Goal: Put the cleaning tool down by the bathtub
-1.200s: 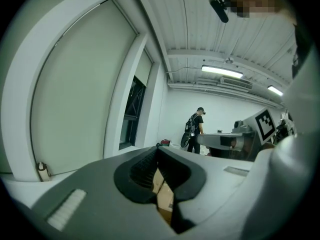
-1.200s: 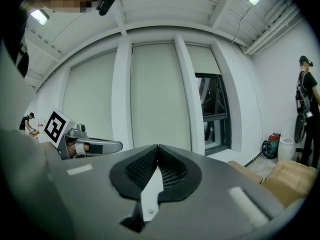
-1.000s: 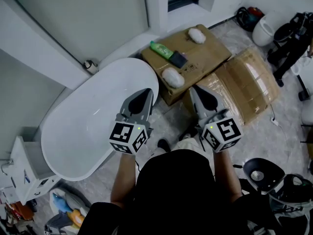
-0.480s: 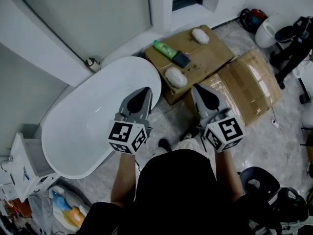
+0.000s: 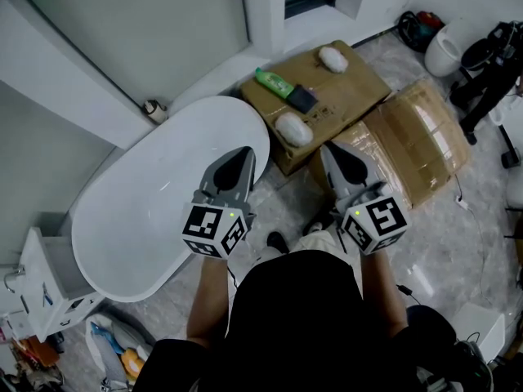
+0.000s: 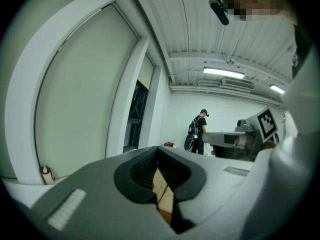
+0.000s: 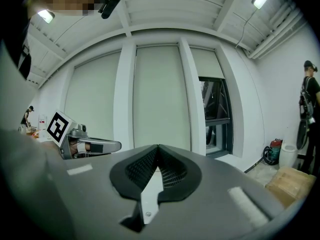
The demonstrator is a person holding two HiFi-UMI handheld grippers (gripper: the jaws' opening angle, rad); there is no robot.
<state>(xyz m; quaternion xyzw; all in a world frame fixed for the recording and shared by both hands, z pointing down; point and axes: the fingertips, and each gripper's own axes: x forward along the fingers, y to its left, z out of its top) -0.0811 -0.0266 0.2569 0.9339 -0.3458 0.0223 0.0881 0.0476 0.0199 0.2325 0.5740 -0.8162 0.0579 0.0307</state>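
Observation:
The white oval bathtub (image 5: 122, 227) lies on the floor at the left in the head view. On the cardboard box (image 5: 343, 92) beside it lie a white oval cleaning pad (image 5: 292, 129), a second one (image 5: 332, 58), a green bottle (image 5: 272, 82) and a dark flat item (image 5: 301, 98). My left gripper (image 5: 239, 158) hangs over the tub's right end, jaws shut and empty. To its right, my right gripper (image 5: 335, 155) is held over the box's near edge, also shut and empty. In both gripper views the fingertips (image 6: 156, 151) (image 7: 158, 149) meet with nothing between them.
A second taped box (image 5: 417, 141) lies to the right. A white toilet (image 5: 448, 47) and a black stand (image 5: 490, 64) are at the far right. A white cabinet (image 5: 41, 292) stands at the lower left. One person (image 6: 199, 131) stands far off, another (image 7: 310, 109) at the right gripper view's edge.
Both grippers keep almost the same place and stay shut. The head view has shifted a little, and the black round things at the bottom right have left the picture.

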